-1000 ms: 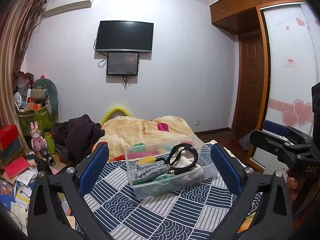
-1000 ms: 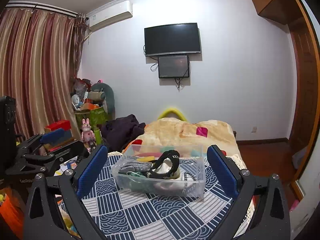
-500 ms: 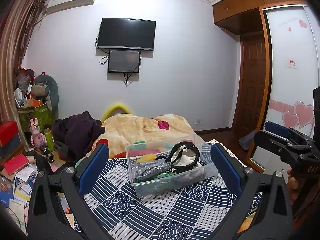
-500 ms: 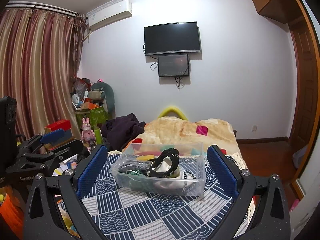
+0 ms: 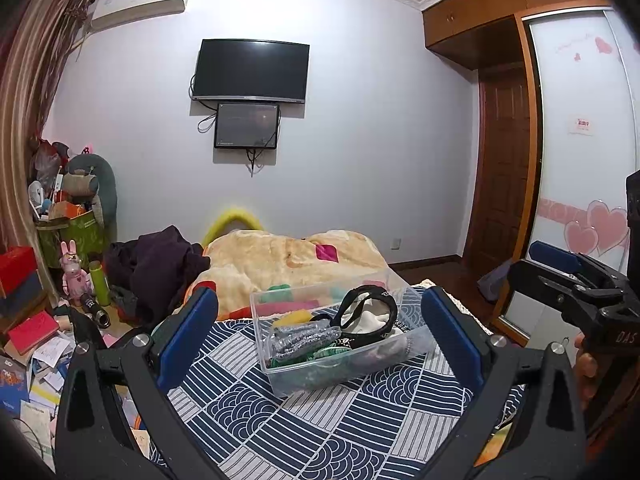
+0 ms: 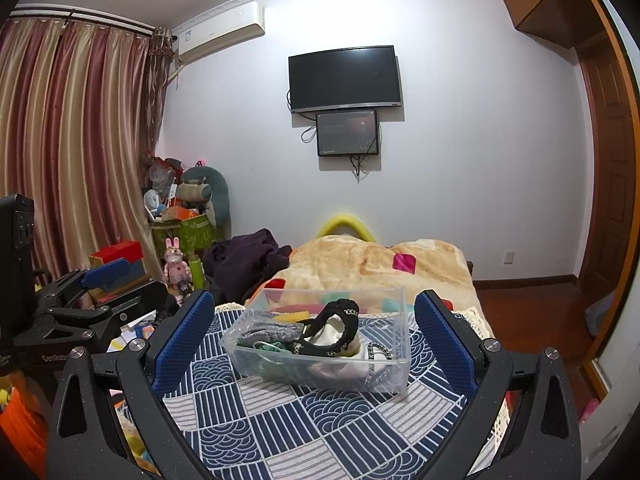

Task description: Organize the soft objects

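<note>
A clear plastic box (image 5: 416,344) stands on the blue and white patterned cloth (image 5: 312,420) on the bed. It holds soft items: a black band (image 5: 370,310), a grey glittery piece (image 5: 304,338), green, yellow and white pieces. My left gripper (image 5: 318,334) is open and empty, held back from the box with its fingers wide either side of it. The box also shows in the right wrist view (image 6: 400,364), with the black band (image 6: 340,328) on top. My right gripper (image 6: 312,338) is open and empty, also short of the box.
A beige blanket (image 6: 376,264) and a dark garment (image 6: 244,260) lie behind the box. Toys, boxes and papers clutter the floor at the left (image 5: 36,320). A wardrobe with heart stickers (image 5: 584,216) stands right. The other gripper shows at each view's edge (image 6: 92,300).
Both views have tilted up slightly, so the box sits a little lower in frame. The grippers stay open and the box's contents have not moved.
</note>
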The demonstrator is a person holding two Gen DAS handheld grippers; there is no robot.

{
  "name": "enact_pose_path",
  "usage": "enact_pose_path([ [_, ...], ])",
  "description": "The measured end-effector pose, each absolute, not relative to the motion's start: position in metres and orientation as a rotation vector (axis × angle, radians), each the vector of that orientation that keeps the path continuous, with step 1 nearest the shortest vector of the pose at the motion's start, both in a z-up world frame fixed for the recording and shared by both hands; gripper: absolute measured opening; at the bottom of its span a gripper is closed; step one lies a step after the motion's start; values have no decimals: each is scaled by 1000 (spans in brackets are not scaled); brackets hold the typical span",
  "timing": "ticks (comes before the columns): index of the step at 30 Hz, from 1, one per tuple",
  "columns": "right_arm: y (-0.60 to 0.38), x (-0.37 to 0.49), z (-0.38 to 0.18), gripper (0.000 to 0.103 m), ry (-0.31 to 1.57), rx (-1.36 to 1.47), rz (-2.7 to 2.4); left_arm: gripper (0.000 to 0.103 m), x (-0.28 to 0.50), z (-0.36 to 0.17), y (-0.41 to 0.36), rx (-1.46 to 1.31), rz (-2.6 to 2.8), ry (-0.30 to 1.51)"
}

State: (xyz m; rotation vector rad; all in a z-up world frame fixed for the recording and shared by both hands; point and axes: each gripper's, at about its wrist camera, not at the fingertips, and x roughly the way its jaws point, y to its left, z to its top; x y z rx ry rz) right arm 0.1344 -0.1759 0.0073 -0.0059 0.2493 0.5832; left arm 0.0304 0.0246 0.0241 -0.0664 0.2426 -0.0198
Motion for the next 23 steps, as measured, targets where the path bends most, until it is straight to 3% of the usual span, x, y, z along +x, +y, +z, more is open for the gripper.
enact_pose_path([
  [23,-176,134,10,100,247,-3,586,103,28,27,26,-81,-33,242],
])
